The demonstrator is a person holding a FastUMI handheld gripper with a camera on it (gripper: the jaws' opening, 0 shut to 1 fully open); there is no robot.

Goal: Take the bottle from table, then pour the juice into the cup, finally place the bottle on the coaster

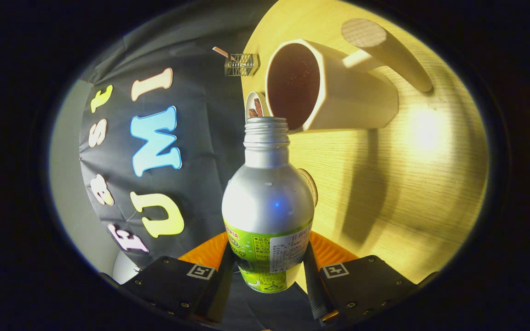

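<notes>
Holding the bottle (267, 202) by its labelled lower body, our fingers (267, 271) press it from both sides: taking is done. Its open mouth sits tipped at the rim of the cup (338, 92) on the counter (384, 184); we judge pouring under way. A round disc (312, 184) behind the bottle, possibly the coaster, awaits.

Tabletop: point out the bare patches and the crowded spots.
The hand-held gripper is shut on the bottle. Bare wood table spreads from the bottle past the cup's base. It is crowded at the bottle's mouth: cup, small dish and wire holder cluster there.
</notes>
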